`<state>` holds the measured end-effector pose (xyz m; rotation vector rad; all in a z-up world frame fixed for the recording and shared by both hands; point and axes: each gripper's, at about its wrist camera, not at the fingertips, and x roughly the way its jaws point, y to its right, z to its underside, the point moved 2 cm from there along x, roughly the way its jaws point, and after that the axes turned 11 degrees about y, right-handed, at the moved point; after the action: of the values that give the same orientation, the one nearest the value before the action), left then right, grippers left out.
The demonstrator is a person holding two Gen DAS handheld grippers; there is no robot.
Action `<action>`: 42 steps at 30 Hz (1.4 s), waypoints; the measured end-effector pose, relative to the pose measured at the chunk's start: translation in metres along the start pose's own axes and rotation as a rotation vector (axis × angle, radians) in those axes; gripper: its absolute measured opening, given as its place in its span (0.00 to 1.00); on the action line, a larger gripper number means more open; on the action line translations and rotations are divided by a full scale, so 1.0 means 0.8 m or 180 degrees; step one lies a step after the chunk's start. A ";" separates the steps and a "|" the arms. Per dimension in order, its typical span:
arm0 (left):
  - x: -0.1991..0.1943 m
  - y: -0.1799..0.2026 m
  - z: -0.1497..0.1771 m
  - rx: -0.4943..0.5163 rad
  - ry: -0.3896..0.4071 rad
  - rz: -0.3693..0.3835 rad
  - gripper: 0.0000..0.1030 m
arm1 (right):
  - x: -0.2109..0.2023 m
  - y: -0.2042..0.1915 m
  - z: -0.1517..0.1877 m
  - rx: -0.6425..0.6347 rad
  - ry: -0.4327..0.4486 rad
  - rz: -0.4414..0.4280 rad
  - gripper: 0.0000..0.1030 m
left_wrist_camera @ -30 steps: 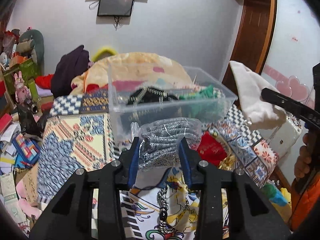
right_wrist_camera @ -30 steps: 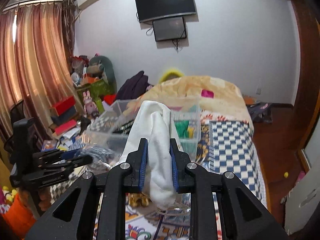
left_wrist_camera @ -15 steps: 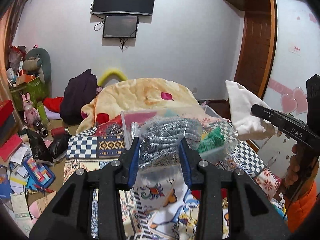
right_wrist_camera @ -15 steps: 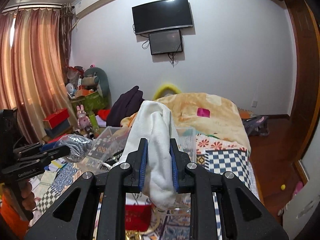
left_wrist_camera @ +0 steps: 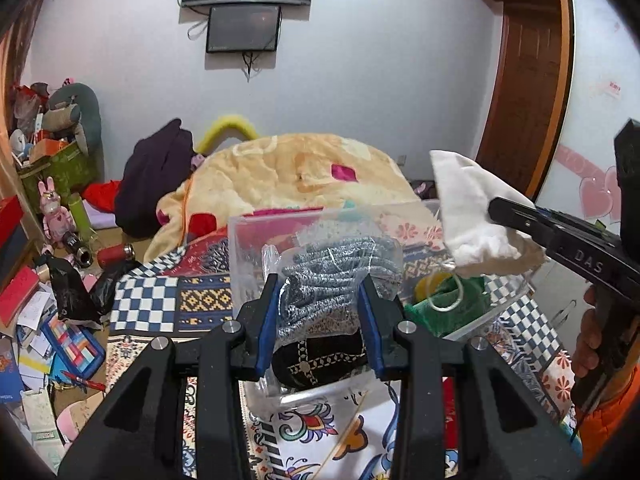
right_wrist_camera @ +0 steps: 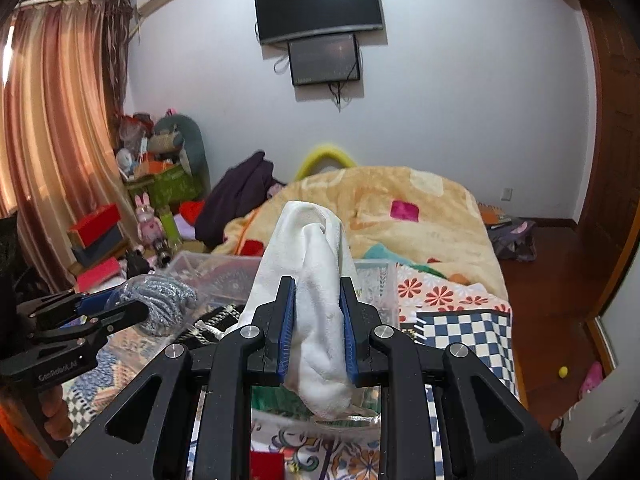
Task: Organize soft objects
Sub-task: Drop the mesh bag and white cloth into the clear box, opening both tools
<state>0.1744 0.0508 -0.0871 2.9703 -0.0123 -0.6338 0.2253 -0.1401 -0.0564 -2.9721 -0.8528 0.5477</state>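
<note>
Both grippers have been carried nearer the clear bin [left_wrist_camera: 256,240] on the bed: the left gripper [left_wrist_camera: 319,316] is clenched on a bagged grey bundle [left_wrist_camera: 336,276] above its near rim (black fabric [left_wrist_camera: 320,356] lies below), and the right gripper [right_wrist_camera: 316,328] is clenched on a white cloth [right_wrist_camera: 316,280] over its right end.

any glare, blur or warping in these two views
Left wrist view: strong fisheye bowing of the door frame, dark corners, glare on the bag of grey fabric. Right wrist view: same bowing, a ceiling light reflected on the TV, curtain glowing with backlight; both sharp.
</note>
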 end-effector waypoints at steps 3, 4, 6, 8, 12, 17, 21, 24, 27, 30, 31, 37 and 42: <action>0.011 -0.002 0.005 0.0022 -0.0057 -0.0031 0.36 | 0.020 -0.002 0.005 -0.0061 -0.0141 0.0025 0.19; 0.013 -0.003 0.006 0.0029 -0.0066 -0.0044 0.36 | 0.027 -0.002 0.007 -0.0073 -0.0191 0.0027 0.19; 0.019 -0.006 0.008 0.0033 -0.0092 -0.0065 0.36 | 0.036 -0.001 0.010 -0.0106 -0.0268 0.0055 0.19; 0.022 -0.007 0.008 0.0035 -0.0107 -0.0084 0.36 | 0.042 -0.001 0.011 -0.0169 -0.0312 0.0099 0.19; 0.030 -0.009 0.009 0.0007 -0.0168 -0.0055 0.36 | 0.042 0.003 0.013 -0.0158 -0.0361 0.0082 0.19; 0.037 -0.004 0.014 0.0001 -0.0237 -0.0041 0.36 | 0.042 -0.004 0.006 -0.0090 -0.0384 -0.0074 0.20; 0.036 -0.003 0.013 -0.0016 -0.0247 -0.0027 0.39 | 0.049 -0.020 0.008 -0.0081 -0.0478 -0.0252 0.20; 0.029 0.000 0.010 0.0044 -0.0184 -0.0048 0.52 | 0.057 -0.031 0.015 -0.0196 -0.0540 -0.0292 0.20; 0.018 0.007 0.008 0.0152 -0.0089 -0.0081 0.59 | 0.064 -0.041 0.025 -0.0297 -0.0625 -0.0349 0.20; 0.012 0.012 0.007 0.0203 -0.0070 -0.0058 0.60 | 0.068 -0.049 0.033 -0.0436 -0.0702 -0.0350 0.20; 0.010 0.014 0.007 0.0205 -0.0072 -0.0054 0.61 | 0.067 -0.049 0.034 -0.0476 -0.0708 -0.0332 0.21; -0.013 0.016 0.004 0.0203 0.0004 -0.0026 0.69 | 0.029 -0.042 0.020 -0.0530 -0.0569 -0.0309 0.53; -0.044 0.021 0.007 0.0188 0.0097 0.0060 0.76 | -0.016 -0.041 0.014 -0.0667 -0.0327 -0.0244 0.62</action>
<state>0.1406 0.0342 -0.0761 3.0323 -0.0573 -0.5963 0.1944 -0.1197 -0.0595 -3.1023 -1.0924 0.6516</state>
